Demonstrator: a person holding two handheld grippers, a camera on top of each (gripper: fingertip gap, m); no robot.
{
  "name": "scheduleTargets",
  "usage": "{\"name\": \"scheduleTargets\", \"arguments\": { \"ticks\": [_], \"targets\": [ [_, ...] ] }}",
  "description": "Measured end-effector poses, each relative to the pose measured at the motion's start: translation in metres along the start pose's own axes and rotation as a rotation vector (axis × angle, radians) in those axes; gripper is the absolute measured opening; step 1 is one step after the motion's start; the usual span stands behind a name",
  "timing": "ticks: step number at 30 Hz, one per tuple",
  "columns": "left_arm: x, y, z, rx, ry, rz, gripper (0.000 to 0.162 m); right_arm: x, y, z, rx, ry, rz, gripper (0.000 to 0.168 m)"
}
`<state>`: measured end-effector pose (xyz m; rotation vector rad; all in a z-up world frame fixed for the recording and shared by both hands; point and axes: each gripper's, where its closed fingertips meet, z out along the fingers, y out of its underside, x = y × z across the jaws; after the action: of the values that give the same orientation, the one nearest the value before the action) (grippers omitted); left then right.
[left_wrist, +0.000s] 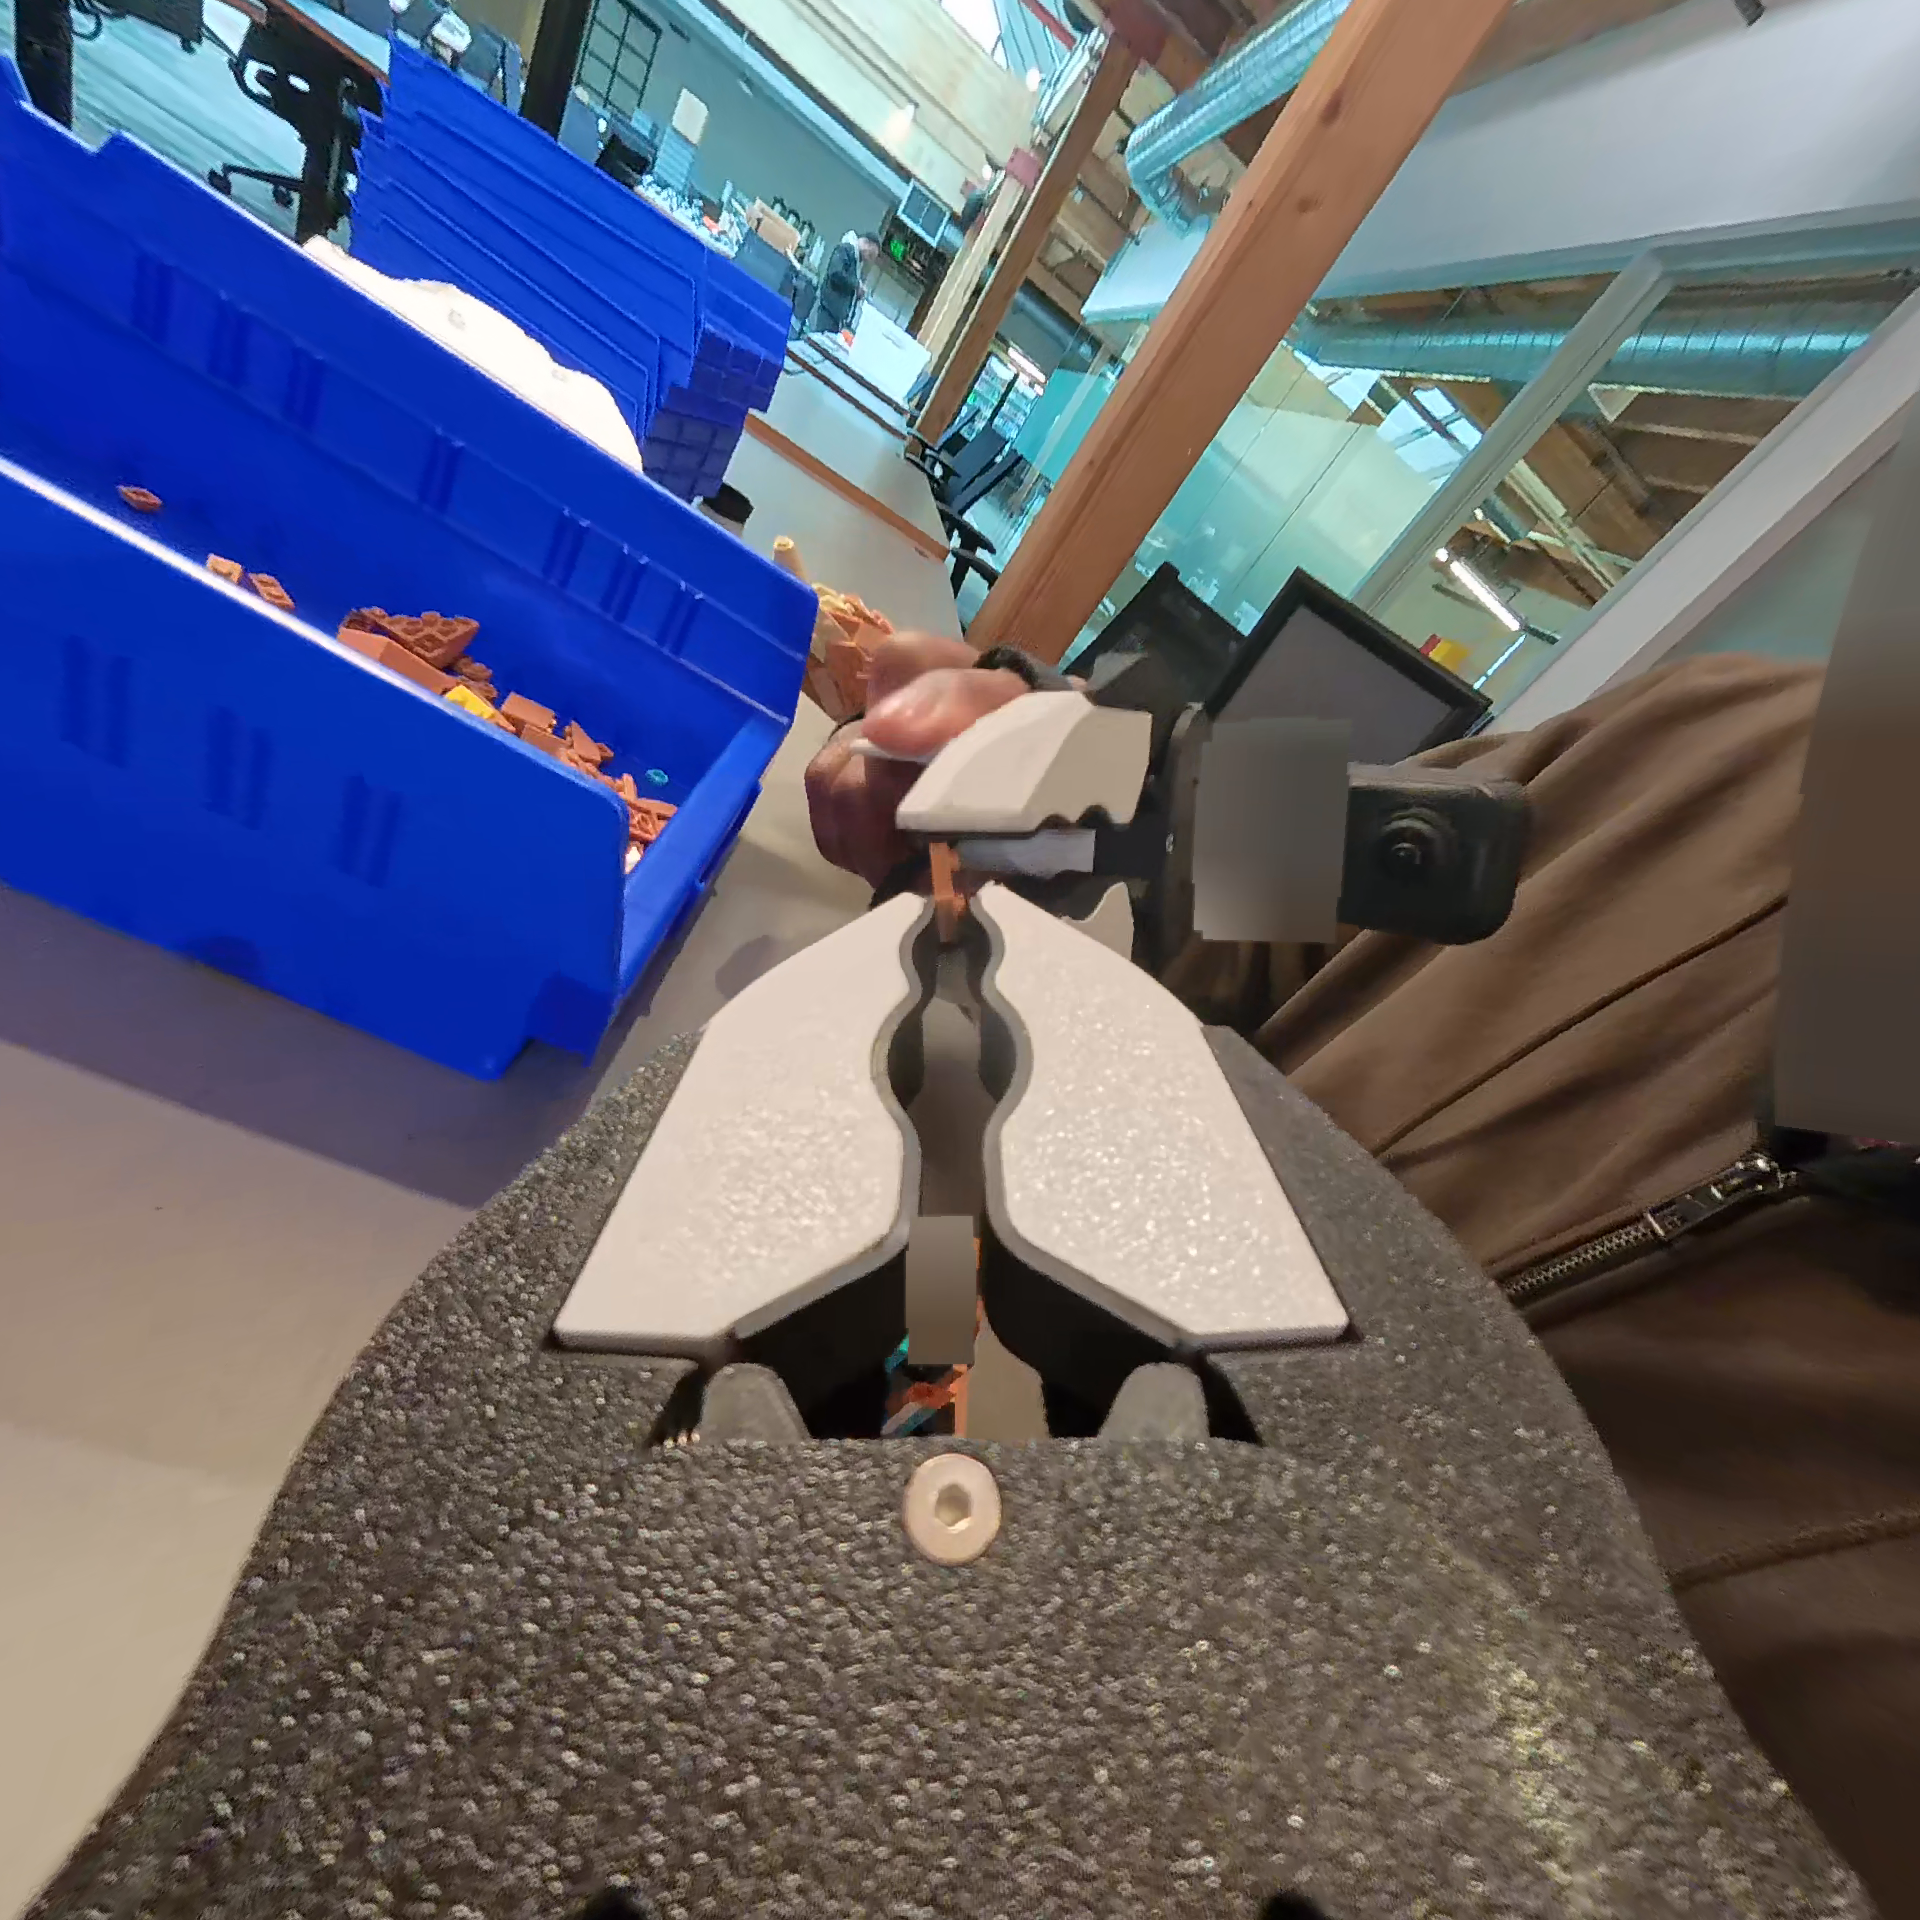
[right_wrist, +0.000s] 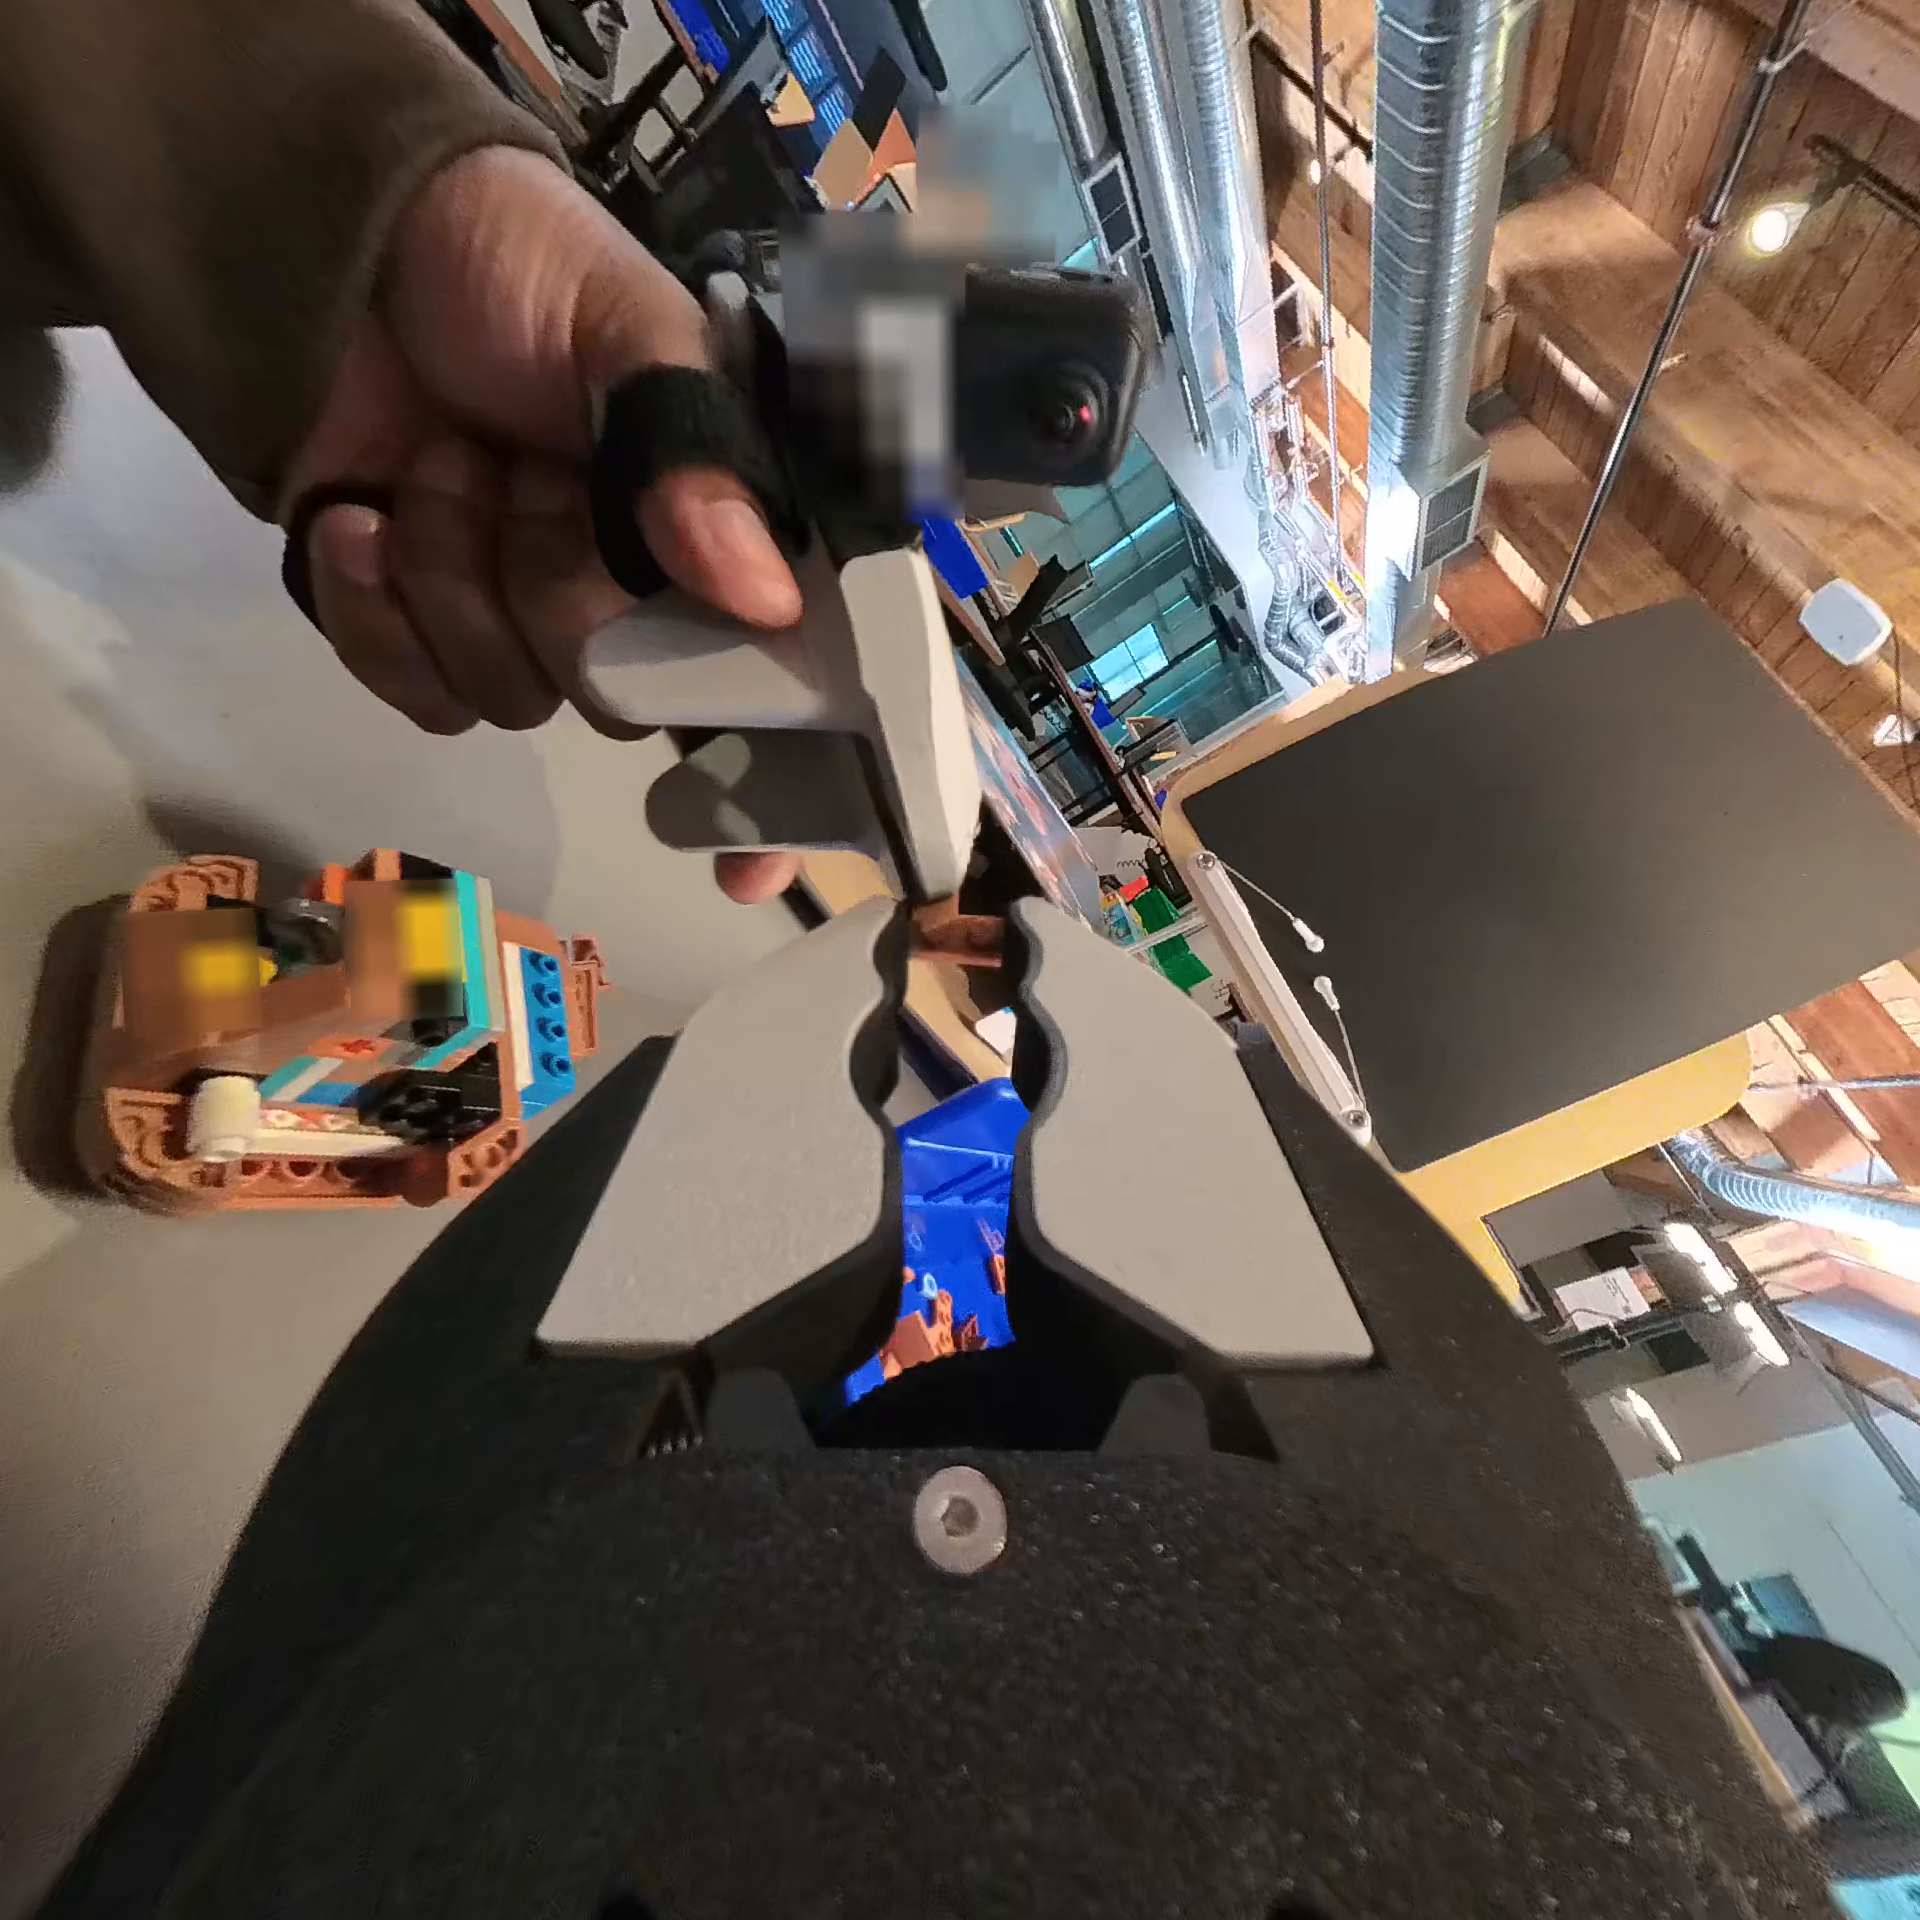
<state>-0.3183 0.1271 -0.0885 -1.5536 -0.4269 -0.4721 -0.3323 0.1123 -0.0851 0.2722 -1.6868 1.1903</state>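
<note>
In the left wrist view, the left gripper (left_wrist: 951, 914) has its two grey fingers nearly closed, pinching a small brown brick piece (left_wrist: 945, 896) at their tips. The right gripper (left_wrist: 982, 831) meets it from the far side, its fingers clamped on the top end of the same piece. A blue bin (left_wrist: 343, 821) holding loose brown bricks (left_wrist: 488, 686) stands on the grey worktop (left_wrist: 208, 1195) to the left, with more blue bins (left_wrist: 540, 260) beyond.

In the right wrist view, the right gripper (right_wrist: 954, 930) is narrowed onto the brown piece (right_wrist: 956, 935). The left gripper (right_wrist: 925, 883), held in a hand (right_wrist: 499, 457), comes down onto the piece from above. A part-built brown brick model (right_wrist: 312, 1039) lies on the worktop (right_wrist: 208, 1403) to the left, well apart.
</note>
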Motion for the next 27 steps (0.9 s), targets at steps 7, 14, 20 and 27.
{"name": "scheduleTargets", "arguments": {
  "ticks": [7, 14, 20, 27],
  "targets": [
    [-0.032, -0.023, -0.026, 0.083, -0.231, 0.051, 0.022, 0.047, 0.076, -0.003, -0.368, 0.194, 0.183, 0.032],
    [-0.07, 0.027, -0.054, -0.388, -0.52, 0.273, 0.032, 0.032, 0.049, 0.002, -0.252, 0.119, 0.172, 0.039],
    [-0.075, 0.074, -0.063, -0.68, -0.489, 0.338, 0.04, 0.015, 0.038, 0.006, -0.212, 0.063, 0.108, 0.036],
    [-0.083, 0.094, -0.063, -0.783, -0.436, 0.518, 0.04, 0.013, 0.036, 0.006, -0.2, 0.054, 0.104, 0.033]
  ]
}}
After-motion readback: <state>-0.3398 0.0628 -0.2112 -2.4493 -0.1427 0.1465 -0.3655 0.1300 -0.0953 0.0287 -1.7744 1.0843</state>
